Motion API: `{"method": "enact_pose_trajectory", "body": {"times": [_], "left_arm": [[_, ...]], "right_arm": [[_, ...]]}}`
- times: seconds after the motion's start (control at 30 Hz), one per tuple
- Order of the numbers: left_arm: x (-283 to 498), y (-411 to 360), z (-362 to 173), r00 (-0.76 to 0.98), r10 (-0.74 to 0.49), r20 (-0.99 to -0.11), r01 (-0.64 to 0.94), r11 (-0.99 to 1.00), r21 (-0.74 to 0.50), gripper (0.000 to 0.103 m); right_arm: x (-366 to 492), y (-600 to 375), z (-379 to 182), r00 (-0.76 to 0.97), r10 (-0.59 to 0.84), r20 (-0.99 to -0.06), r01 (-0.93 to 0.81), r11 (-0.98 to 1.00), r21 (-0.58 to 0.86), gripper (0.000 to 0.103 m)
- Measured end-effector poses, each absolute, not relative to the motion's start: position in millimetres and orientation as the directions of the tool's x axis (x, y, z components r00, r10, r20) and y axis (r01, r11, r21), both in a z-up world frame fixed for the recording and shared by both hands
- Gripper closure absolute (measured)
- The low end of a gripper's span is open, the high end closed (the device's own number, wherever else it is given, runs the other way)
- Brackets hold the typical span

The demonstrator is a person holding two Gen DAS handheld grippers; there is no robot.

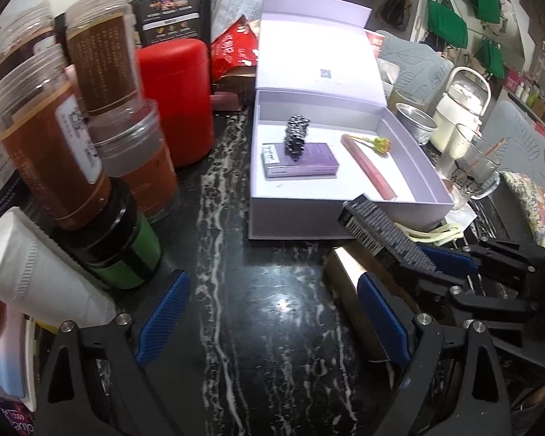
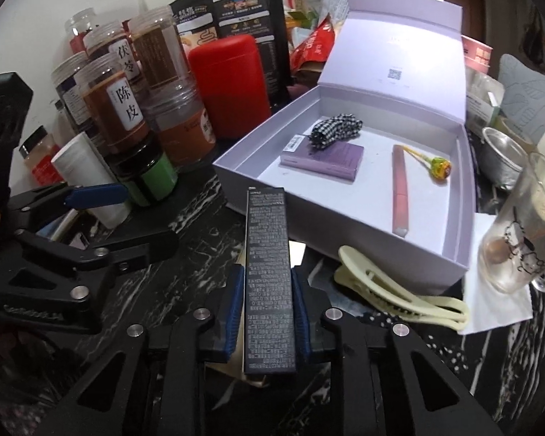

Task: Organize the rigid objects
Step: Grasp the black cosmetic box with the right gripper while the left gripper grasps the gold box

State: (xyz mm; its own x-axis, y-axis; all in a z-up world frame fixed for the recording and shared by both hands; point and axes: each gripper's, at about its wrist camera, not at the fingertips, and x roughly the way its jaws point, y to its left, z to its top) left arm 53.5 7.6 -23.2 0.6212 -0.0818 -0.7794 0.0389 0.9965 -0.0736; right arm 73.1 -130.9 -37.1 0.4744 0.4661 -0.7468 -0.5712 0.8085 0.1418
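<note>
Left wrist view: the left gripper (image 1: 270,321) stands wide apart over the black marble counter (image 1: 272,283), nothing between its fingers. Right wrist view: the right gripper (image 2: 269,309) clamps a slim black carton (image 2: 269,272) at lower centre, just short of the open lilac gift box (image 2: 457,196) in the upper right

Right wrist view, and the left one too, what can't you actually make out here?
- Printed text on the black box held by the right tongs: too small and blurred in both views.
- Its near end and the pale object beneath it: hidden by the tongs, right wrist view.
- QR code under the lavender box's lid: blurred.
- Hair clip: mostly hidden behind the black box, left wrist view.
- Glass mug: cut by the right edge.
</note>
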Motion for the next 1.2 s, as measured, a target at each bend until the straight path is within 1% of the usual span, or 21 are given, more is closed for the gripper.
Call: {"method": "enact_pose_trajectory", "body": {"times": [0.17, 0.33, 0.43, 0.53, 0.7, 0.83, 0.97, 1.0, 1.03, 1.07, 1.13, 1.2], "left_arm": [[58, -10, -27, 0.609, -0.112, -0.786, 0.079, 0.994, -0.081, 0.008], [66, -34, -37, 0.583, -0.161, -0.796, 0.132, 0.986, -0.103, 0.008], [72, -47, -46, 0.555, -0.169, -0.815, 0.143, 0.984, -0.106, 0.008], [75, -60, -54, 0.537, -0.157, -0.829, 0.154, 0.984, -0.087, 0.008], [79, -78, -68, 0.5, -0.093, -0.861, 0.156, 0.988, -0.016, 0.008], [82, -84, -82, 0.463, -0.084, -0.882, 0.169, 0.986, -0.005, 0.008], [78, -86, -86, 0.479, -0.097, -0.872, 0.184, 0.983, -0.009, 0.009], [77, -86, -85, 0.489, -0.101, -0.866, 0.188, 0.982, -0.009, 0.016], [75, -86, -84, 0.498, -0.109, -0.86, 0.19, 0.982, -0.014, 0.025], [74, -85, -82, 0.51, -0.112, -0.853, 0.191, 0.981, -0.015, 0.031], [71, -84, -79, 0.54, -0.09, -0.837, 0.185, 0.983, 0.013, 0.06], [69, -82, -78, 0.538, -0.104, -0.837, 0.201, 0.98, 0.007, 0.06]], "right_arm": [[62, -157, -24, 0.524, 0.458, -0.718, -0.516, 0.841, 0.16, 0.078], [50, -185, -21, 0.557, 0.423, -0.715, -0.449, 0.877, 0.169, 0.078], [43, -200, -23, 0.573, 0.395, -0.718, -0.408, 0.897, 0.167, 0.078], [39, -210, -25, 0.59, 0.356, -0.724, -0.371, 0.917, 0.149, 0.078], [32, -222, -32, 0.601, 0.312, -0.736, -0.327, 0.936, 0.13, 0.078], [29, -226, -38, 0.589, 0.307, -0.747, -0.317, 0.939, 0.135, 0.078], [27, -228, -42, 0.587, 0.3, -0.752, -0.311, 0.941, 0.133, 0.078], [27, -228, -42, 0.587, 0.297, -0.753, -0.308, 0.942, 0.132, 0.078], [27, -229, -42, 0.587, 0.296, -0.754, -0.304, 0.943, 0.134, 0.078], [26, -230, -43, 0.586, 0.296, -0.754, -0.302, 0.944, 0.136, 0.078], [26, -230, -44, 0.585, 0.292, -0.757, -0.296, 0.945, 0.136, 0.078], [25, -230, -45, 0.584, 0.291, -0.757, -0.295, 0.946, 0.136, 0.078]]}}
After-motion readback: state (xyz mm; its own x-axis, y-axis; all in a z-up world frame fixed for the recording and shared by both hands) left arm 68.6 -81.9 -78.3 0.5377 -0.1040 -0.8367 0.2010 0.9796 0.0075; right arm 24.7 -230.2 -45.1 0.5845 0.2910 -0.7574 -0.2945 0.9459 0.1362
